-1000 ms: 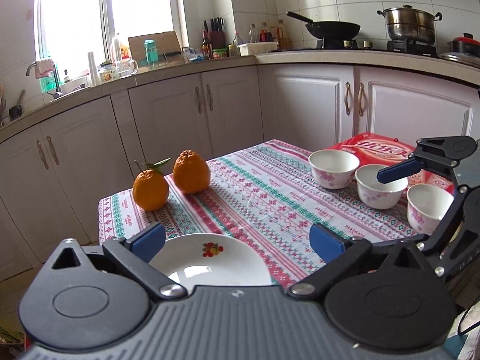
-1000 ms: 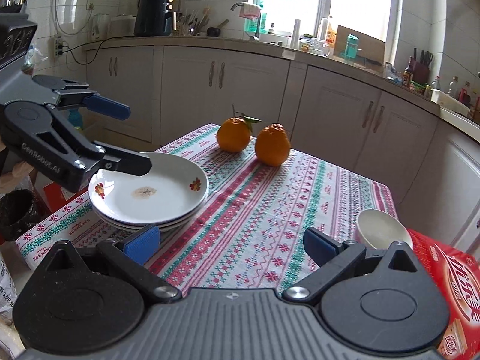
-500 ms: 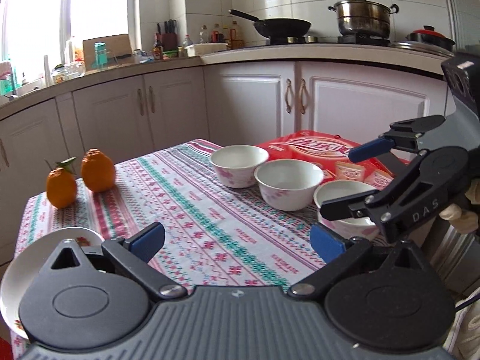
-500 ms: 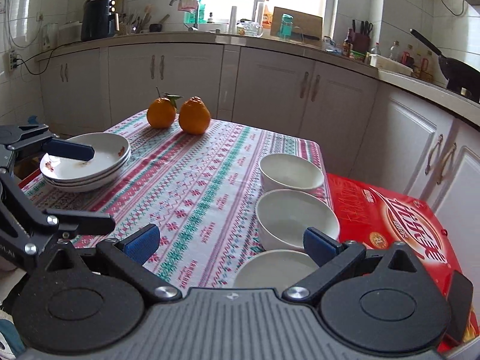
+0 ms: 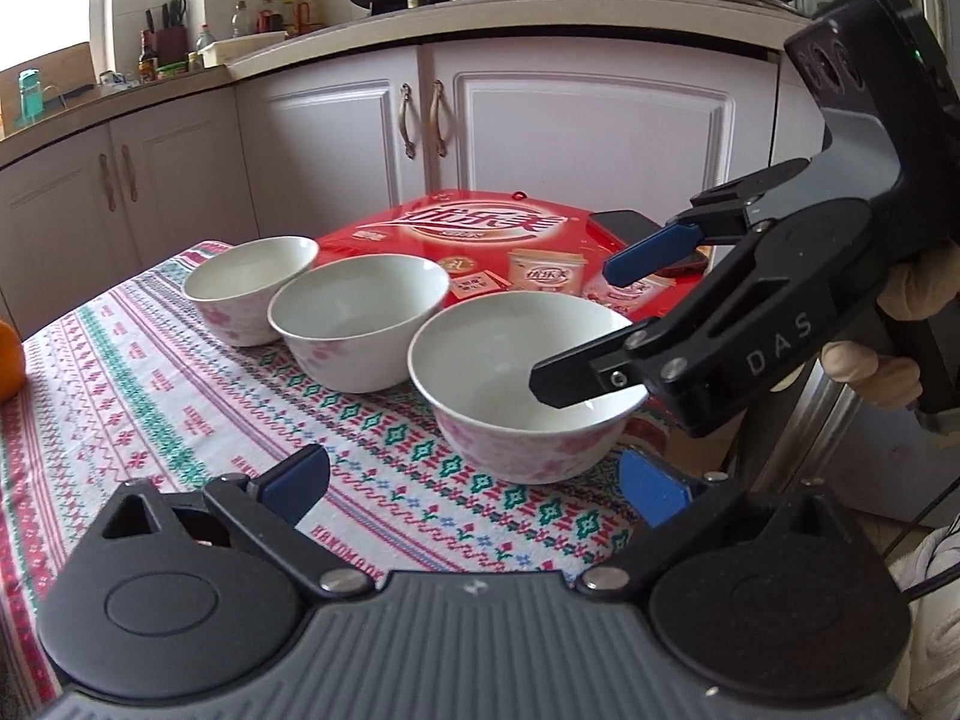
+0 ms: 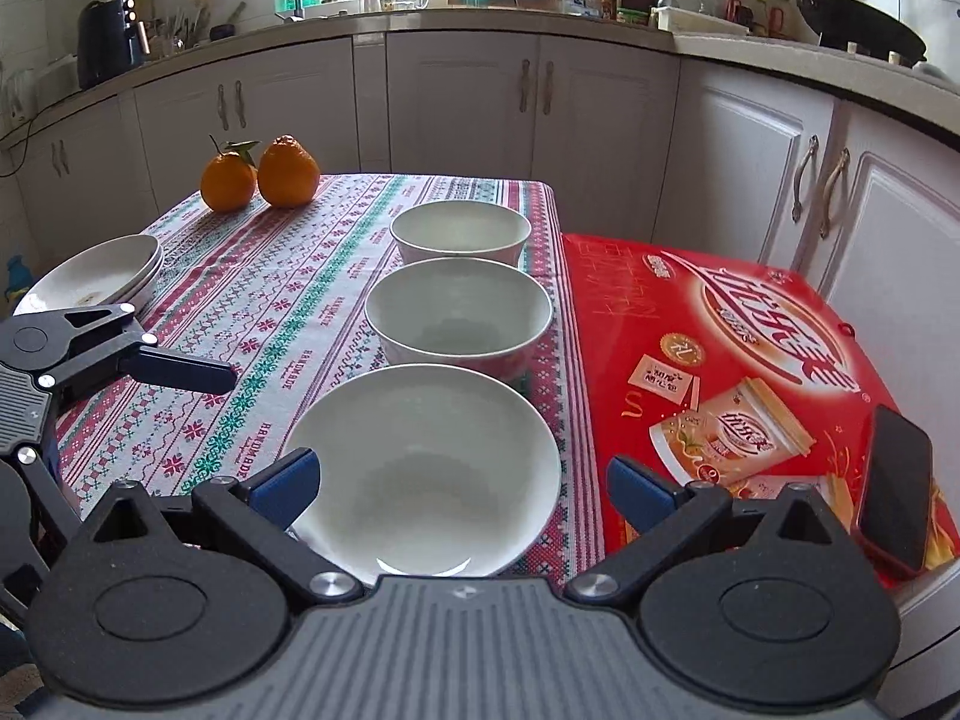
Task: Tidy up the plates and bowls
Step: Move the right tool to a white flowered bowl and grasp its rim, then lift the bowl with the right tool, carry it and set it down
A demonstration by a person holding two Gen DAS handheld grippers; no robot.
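Observation:
Three white bowls with pink flowers stand in a row on the patterned tablecloth: the near bowl [image 5: 522,378] [image 6: 426,468], the middle bowl [image 5: 360,318] [image 6: 459,312] and the far bowl [image 5: 252,285] [image 6: 461,231]. My right gripper [image 6: 462,489] [image 5: 570,327] is open and hovers at the near bowl, one finger over its inside and the other towards the red box. My left gripper [image 5: 474,489] is open and empty, a short way in front of the near bowl; one of its fingers [image 6: 186,369] shows in the right wrist view. A stack of white plates [image 6: 96,270] sits at the table's left edge.
A red box [image 6: 720,372] [image 5: 480,240] lies beside the bowls with a phone [image 6: 894,489] on it. Two oranges [image 6: 258,171] stand at the far corner of the table. White kitchen cabinets surround the table. A gloved hand [image 5: 870,360] holds the right gripper.
Both grippers have swung away from the plate stack towards the bowls. The right gripper has come in over the near bowl, and the left gripper now faces the bowl row.

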